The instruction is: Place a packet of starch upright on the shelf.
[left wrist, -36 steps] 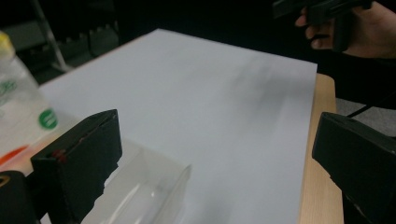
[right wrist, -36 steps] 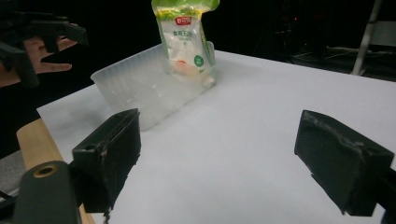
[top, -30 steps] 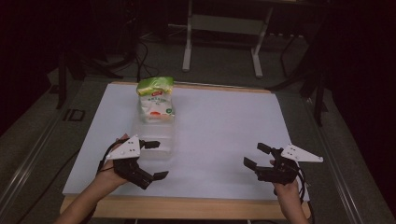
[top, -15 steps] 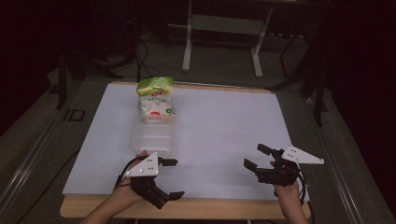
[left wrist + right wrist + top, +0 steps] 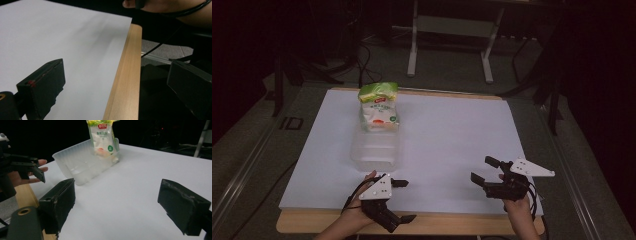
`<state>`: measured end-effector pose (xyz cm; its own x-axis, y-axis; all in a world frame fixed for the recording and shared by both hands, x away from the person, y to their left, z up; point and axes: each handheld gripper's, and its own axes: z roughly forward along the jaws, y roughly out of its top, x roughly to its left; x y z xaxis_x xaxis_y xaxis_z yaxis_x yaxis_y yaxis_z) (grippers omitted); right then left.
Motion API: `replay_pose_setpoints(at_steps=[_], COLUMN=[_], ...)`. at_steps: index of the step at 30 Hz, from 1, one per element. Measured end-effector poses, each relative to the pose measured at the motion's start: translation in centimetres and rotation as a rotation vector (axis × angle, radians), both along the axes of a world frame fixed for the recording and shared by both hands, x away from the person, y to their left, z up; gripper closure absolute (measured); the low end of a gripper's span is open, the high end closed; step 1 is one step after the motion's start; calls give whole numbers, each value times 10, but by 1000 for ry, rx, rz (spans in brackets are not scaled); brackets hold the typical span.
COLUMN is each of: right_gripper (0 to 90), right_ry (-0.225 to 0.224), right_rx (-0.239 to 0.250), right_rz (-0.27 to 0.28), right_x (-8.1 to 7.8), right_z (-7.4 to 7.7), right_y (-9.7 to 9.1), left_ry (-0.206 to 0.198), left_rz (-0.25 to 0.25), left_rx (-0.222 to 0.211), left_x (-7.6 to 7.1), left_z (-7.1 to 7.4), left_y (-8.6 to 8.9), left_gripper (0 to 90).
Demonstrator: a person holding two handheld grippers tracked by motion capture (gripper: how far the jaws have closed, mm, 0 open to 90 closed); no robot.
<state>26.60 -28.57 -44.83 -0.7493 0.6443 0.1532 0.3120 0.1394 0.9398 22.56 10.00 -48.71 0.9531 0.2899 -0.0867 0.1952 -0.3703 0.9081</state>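
A clear plastic container [image 5: 374, 149] [image 5: 85, 163] lies on the white sheet left of centre. A white and green food bag [image 5: 378, 106] [image 5: 102, 137] stands upright in its far end. My left gripper [image 5: 408, 201] [image 5: 115, 85] is open and holds nothing. It sits at the table's front edge, just in front of the container, with its jaws pointing right, one over the sheet and one past the wooden rim. Near the front right my right gripper [image 5: 482, 169] [image 5: 120, 205] is open with nothing in it, and it faces left toward the container.
The white sheet [image 5: 447, 125] covers most of the table, and a wooden rim [image 5: 452, 224] [image 5: 125, 82] shows along the front. Dark floor, cables and a metal stand [image 5: 449, 25] lie beyond the far edge. A hand [image 5: 150, 5] and a cable cross the top of the left gripper view.
My left gripper has drawn back from beside the container to the front edge and turned its jaws to the right. The right gripper, container and bag have stayed put.
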Motion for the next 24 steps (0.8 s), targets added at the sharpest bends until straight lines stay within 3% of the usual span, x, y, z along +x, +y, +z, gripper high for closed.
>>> replay_pose_setpoints(at_steps=[5, 11, 24], right_gripper=[144, 144, 144], right_ry=[14, 29, 34], right_rx=[-8, -21, -33], right_rz=[6, 13, 21], right_x=[2, 3, 3], right_z=[-5, -11, -14], right_y=[1, 3, 4], left_ry=[-16, -6, 2], left_rz=[0, 20, 11], left_rx=[6, 23, 35], left_x=[0, 1, 0], left_z=[-5, -15, -19], left_y=[-2, -1, -1], left_gripper=[19, 19, 19])
